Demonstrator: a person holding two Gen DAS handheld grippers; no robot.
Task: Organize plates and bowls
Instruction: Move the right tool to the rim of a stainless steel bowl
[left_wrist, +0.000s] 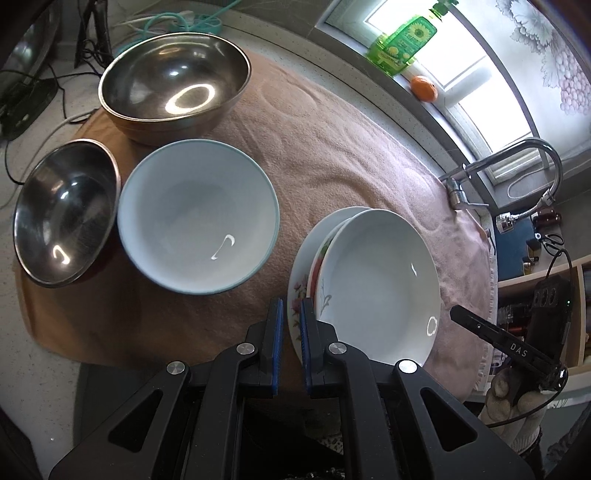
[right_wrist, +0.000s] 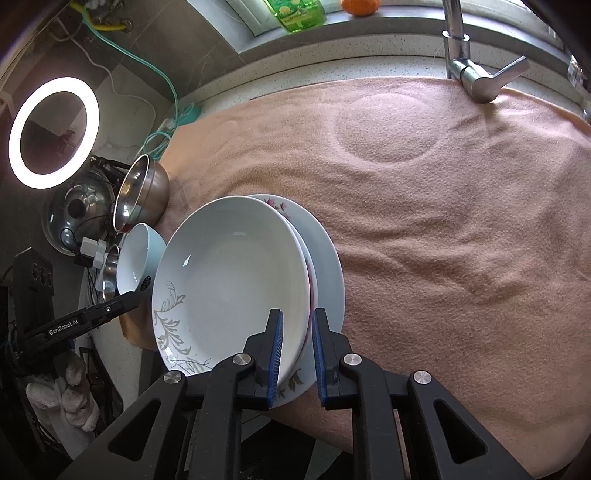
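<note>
Plates stacked on the towel, bowls beyond

Nearest, we see our right gripper (right_wrist: 297, 350) slightly parted astride the rim of the stacked plates (right_wrist: 236, 280), pads not clearly pressing; our left gripper (left_wrist: 291, 332) is closed and empty. Farther on the pink towel (right_wrist: 443, 221) sit a blue bowl (left_wrist: 197, 216) and two steel bowls (left_wrist: 173, 86).
</note>
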